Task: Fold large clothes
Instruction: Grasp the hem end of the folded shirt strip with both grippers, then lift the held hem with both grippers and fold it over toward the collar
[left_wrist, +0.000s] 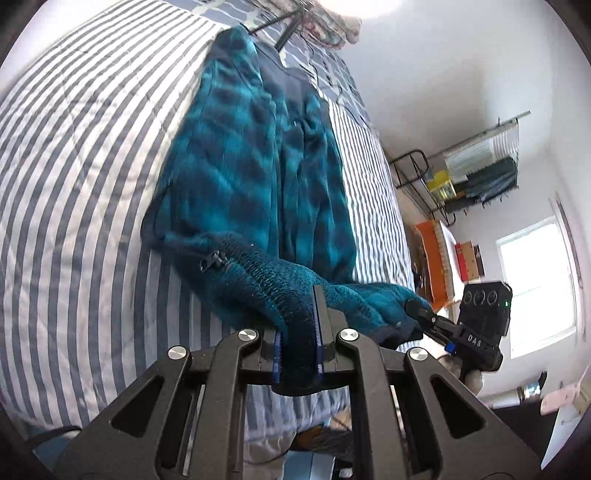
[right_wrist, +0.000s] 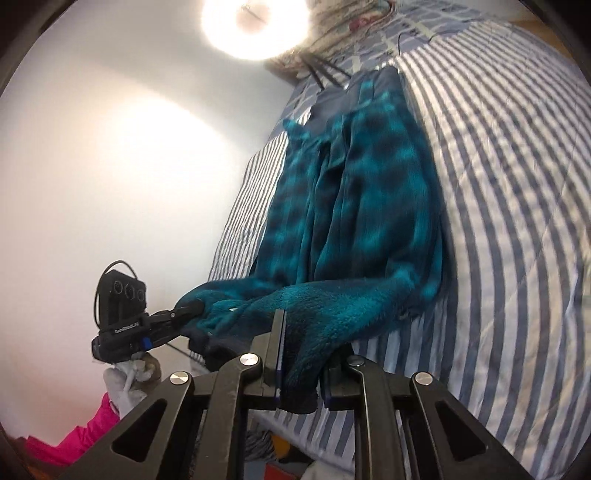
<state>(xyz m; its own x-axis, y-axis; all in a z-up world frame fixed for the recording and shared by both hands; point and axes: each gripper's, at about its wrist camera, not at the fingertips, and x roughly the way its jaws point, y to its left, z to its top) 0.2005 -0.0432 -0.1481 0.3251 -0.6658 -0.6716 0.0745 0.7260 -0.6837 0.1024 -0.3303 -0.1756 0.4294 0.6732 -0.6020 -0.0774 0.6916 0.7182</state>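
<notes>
Taking the teal fleece jacket (left_wrist: 251, 177) as landmark: wide bare striped bedspread (left_wrist: 81, 155) lies open on its far-from-wall side, and a narrower strip runs on its other side. Beyond the jacket's collar end, black rods (left_wrist: 284, 29) and a floral bundle (left_wrist: 332, 29) block the way. Past the narrow strip, a wire rack (left_wrist: 476, 166) stands against the wall.

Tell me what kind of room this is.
Most likely a bedroom. A bed with a striped quilt fills most of both views, with a teal fleece garment laid out on it, and a rack of hanging clothes stands by the wall near a window.
</notes>
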